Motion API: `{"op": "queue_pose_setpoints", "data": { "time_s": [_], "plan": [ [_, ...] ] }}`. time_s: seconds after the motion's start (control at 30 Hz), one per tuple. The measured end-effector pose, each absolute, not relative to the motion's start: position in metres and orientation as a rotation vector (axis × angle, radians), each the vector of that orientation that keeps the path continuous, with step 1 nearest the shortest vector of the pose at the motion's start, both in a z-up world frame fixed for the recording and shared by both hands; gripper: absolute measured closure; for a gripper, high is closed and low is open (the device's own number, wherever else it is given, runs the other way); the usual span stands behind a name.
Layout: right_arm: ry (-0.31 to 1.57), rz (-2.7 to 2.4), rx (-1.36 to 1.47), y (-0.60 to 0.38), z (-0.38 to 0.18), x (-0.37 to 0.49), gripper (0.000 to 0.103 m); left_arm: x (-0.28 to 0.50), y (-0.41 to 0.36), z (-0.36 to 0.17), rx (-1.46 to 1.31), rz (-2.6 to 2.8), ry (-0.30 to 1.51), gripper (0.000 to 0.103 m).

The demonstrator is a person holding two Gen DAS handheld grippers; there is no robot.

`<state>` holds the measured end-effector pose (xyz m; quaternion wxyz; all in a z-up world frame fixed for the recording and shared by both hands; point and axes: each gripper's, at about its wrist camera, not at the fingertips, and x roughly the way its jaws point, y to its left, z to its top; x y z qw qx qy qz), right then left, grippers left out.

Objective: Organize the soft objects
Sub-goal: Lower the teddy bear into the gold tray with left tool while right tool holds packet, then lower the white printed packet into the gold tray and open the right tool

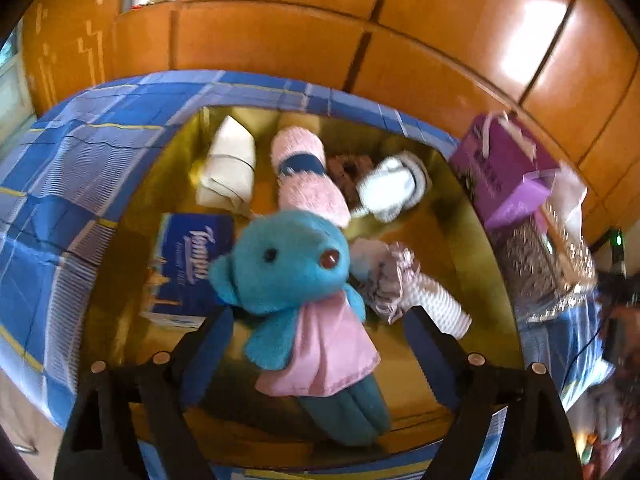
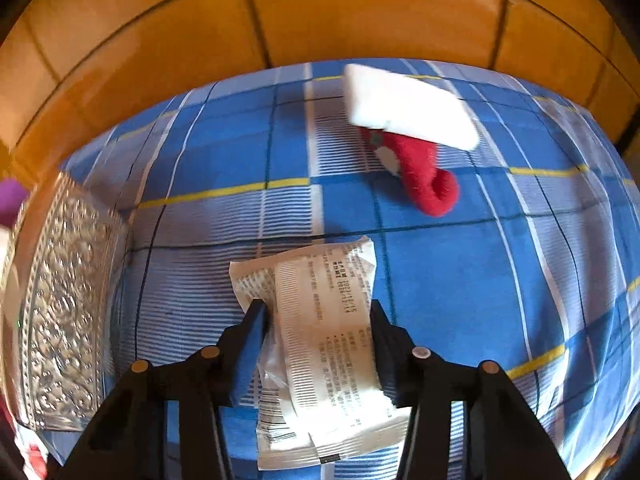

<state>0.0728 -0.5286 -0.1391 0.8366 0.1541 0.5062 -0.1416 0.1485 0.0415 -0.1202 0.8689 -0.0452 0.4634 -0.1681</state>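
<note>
both wrist views steeply downward, close, sharing checked bedsheet

- Your right tool straddles a white printed packet, a finger at each edge, on the blue checked bedsheet.
- A red-and-white Christmas stocking lies beyond it, well apart.
- An embossed silver tray sits at left.

We are losing the teddy's legs behind the gold box's near wall at six o'clock; the brown item is lying mostly hidden under towels; the packet's print is blurring.
</note>
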Motion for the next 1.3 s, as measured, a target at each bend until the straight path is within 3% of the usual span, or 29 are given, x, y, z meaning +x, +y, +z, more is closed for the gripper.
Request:
{"op": "queue_pose_setpoints", "data": {
  "time_s": [0.27, 0.83, 1.07, 1.3],
  "plan": [
    [0.904, -0.325, 0.462, -0.537, -0.116, 0.034, 0.057, 0.136, 0.055, -0.094, -0.131, -0.279, 0.847, 0.003],
    [0.666, -0.006, 0.537, -0.422, -0.014, -0.013, 0.057, 0.112, 0.038, -0.078, -0.116, -0.333, 0.759, 0.002],
    [0.679, 0.232, 0.488, -0.337, 0.008, 0.004, 0.057, 0.112, 0.056, -0.074, -0.154, -0.304, 0.741, 0.002],
    [0.768, 0.358, 0.348, -0.237, -0.011, 0.06, 0.057, 0.113, 0.078, -0.074, -0.199, -0.266, 0.73, 0.002]
  ]
}}
